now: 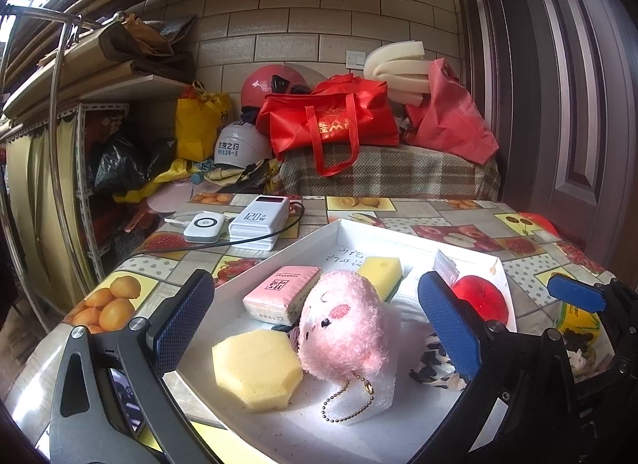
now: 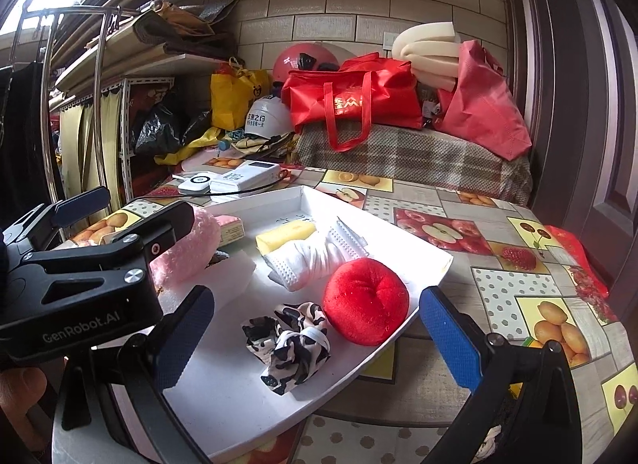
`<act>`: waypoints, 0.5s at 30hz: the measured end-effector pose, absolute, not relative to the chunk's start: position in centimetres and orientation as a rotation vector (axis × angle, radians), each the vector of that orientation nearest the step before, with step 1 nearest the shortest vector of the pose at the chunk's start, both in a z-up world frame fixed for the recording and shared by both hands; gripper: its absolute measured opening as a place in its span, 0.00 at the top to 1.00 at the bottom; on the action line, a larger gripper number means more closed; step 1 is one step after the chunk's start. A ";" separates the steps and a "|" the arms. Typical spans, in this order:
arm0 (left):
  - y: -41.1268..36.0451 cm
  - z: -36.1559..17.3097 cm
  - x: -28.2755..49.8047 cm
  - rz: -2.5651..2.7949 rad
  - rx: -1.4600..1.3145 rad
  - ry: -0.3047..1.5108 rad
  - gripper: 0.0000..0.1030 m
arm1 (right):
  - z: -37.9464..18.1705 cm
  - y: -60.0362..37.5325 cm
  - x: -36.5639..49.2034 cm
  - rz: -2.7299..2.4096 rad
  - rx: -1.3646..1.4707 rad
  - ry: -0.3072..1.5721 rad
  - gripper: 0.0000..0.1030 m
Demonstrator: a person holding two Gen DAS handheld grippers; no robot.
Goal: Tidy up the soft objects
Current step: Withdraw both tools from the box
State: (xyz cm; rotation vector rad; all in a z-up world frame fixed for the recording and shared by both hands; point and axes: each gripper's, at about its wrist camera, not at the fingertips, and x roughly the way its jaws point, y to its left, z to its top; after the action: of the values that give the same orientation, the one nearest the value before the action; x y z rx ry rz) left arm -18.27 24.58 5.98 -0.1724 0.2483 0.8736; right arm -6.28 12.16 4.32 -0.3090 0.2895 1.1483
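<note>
Half the pink plush toy [image 2: 187, 252] hides behind the left hand-held gripper [image 2: 131, 205].

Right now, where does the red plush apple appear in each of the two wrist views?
Left wrist view: red plush apple at the tray's right side, partly hidden behind the left gripper's right finger.
Right wrist view: red plush apple near the centre, fully visible, beside the cow-print scrunchie.
Shared landmark: the white tray.
</note>
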 end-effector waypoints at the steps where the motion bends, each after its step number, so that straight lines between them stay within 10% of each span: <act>1: 24.5 6.0 -18.3 0.874 -0.173 0.246 0.00 | 4.4 11.9 -6.2 1.151 -0.293 0.283 0.00; 15: 22.1 6.0 -19.5 0.846 -0.202 0.226 0.00 | 4.6 9.9 -7.3 1.180 -0.266 0.230 0.00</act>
State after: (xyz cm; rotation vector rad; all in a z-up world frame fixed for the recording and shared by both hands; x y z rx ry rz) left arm -19.53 22.14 5.96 -0.2022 0.2258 0.8458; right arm -7.25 9.86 4.63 -0.2660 0.2297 1.1798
